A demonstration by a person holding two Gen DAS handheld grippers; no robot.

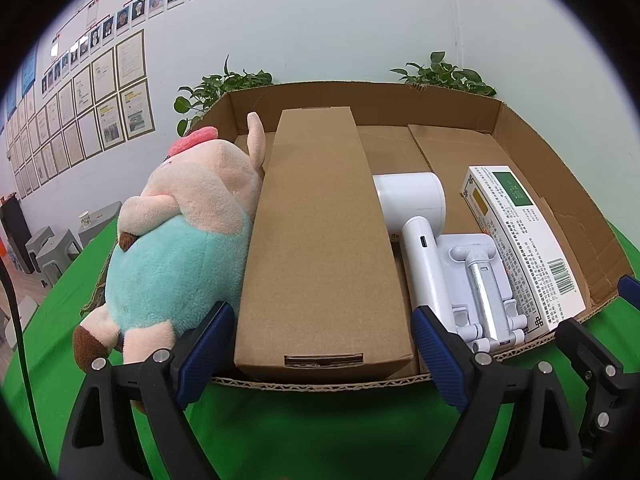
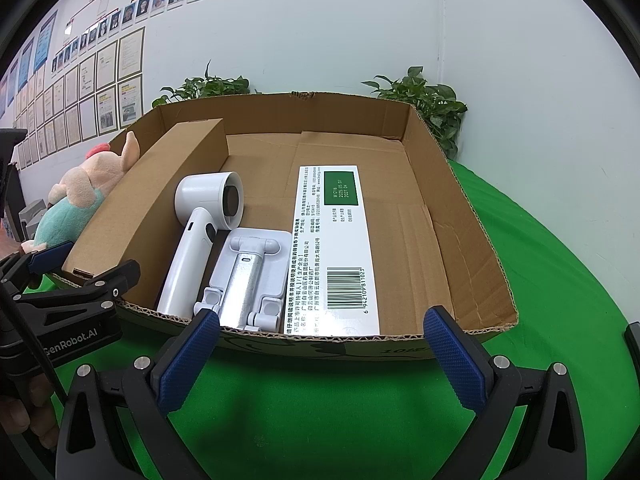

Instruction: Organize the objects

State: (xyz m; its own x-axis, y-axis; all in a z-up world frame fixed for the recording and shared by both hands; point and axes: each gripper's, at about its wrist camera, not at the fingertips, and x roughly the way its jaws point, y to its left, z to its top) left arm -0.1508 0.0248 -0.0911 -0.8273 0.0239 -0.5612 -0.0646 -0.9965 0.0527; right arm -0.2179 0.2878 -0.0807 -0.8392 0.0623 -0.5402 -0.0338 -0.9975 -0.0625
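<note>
An open cardboard tray [image 1: 560, 184] [image 2: 472, 240] on the green table holds a long brown carton [image 1: 320, 240] [image 2: 132, 200], a white handheld fan [image 1: 416, 216] [image 2: 200, 224], a white phone stand [image 1: 484, 288] [image 2: 248, 276] and a white medicine box [image 1: 520, 240] [image 2: 336, 248]. A plush pig [image 1: 180, 240] [image 2: 76, 196] lies against the tray's left side. My left gripper [image 1: 324, 356] is open, its pads either side of the brown carton's near end, apart from it. My right gripper [image 2: 320, 356] is open and empty at the tray's front edge.
Potted plants [image 1: 224, 84] [image 2: 428, 100] stand behind the tray by a white wall with framed papers. The green cloth [image 2: 560, 280] extends to the right of the tray and in front. Grey stools [image 1: 56, 248] stand at far left.
</note>
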